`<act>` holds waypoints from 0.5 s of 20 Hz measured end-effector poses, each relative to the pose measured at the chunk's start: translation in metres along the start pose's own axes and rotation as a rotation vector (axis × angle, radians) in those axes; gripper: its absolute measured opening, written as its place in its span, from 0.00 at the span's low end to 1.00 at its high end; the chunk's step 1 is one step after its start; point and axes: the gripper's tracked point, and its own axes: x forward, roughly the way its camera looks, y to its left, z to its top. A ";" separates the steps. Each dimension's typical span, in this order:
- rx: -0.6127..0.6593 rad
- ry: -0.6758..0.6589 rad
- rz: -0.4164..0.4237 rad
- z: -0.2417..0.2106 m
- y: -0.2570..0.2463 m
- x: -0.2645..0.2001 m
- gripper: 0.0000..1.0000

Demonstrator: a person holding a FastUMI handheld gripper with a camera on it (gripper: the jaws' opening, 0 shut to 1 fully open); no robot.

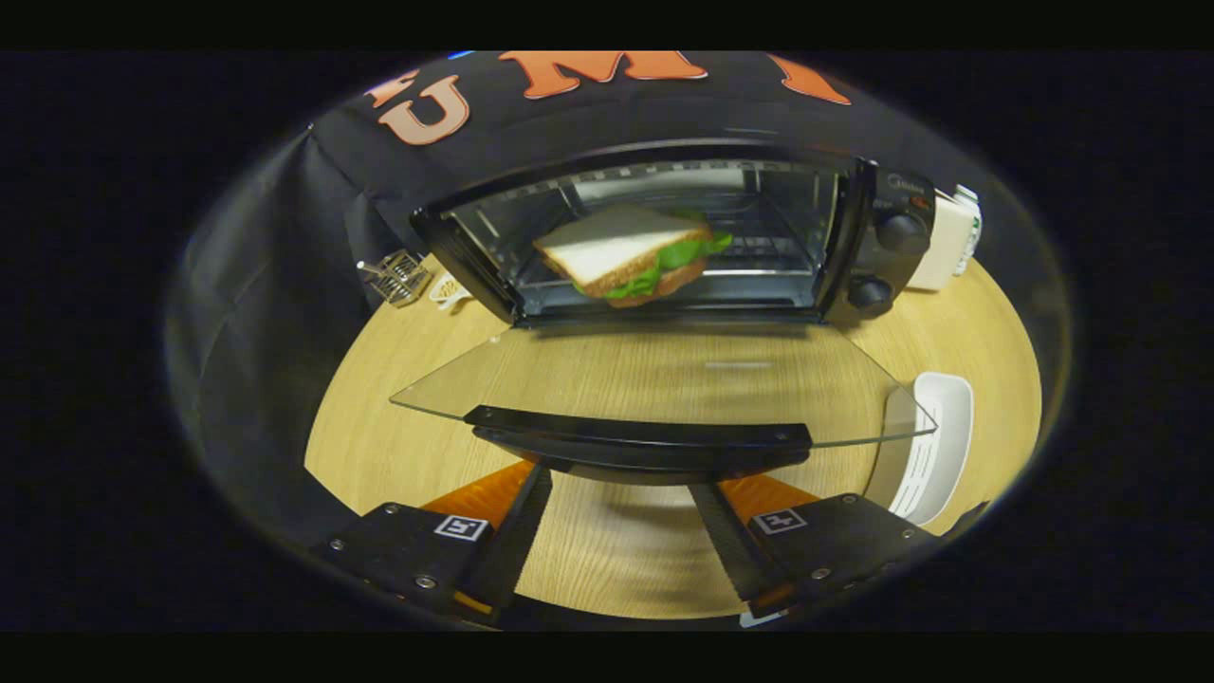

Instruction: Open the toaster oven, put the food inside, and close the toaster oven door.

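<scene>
Toaster oven [664, 237] sits at the upper middle of the frame, on the far part of the wooden table [398, 417], and its glass door [664, 379] is folded all the way down, lying flat toward the camera. Inside, on the rack, there's the sandwich [631, 254]: white bread on top, green lettuce poking out at the right side, tilted a little. Two black knobs [896, 232] stack up on the oven's right panel; there's small pale writing above them, too blurred to read. The claw [621, 479] is at the bottom middle, fingers spread wide, their tips just under the door's black handle [640, 441], not pinching it. A white square tag with a black pattern sits on each finger mount. At the right, a white tray [944, 427] rests beside the door. A small wire rack [398, 277] stands at the left of the oven, and a white box [948, 237] peeks out behind its right side.
</scene>
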 end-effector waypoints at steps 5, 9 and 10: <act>0.051 -0.089 0.017 0.056 0.005 -0.006 0.86; 0.082 -0.142 0.017 0.091 0.005 -0.006 0.86; 0.091 -0.157 0.017 0.099 0.004 -0.007 0.86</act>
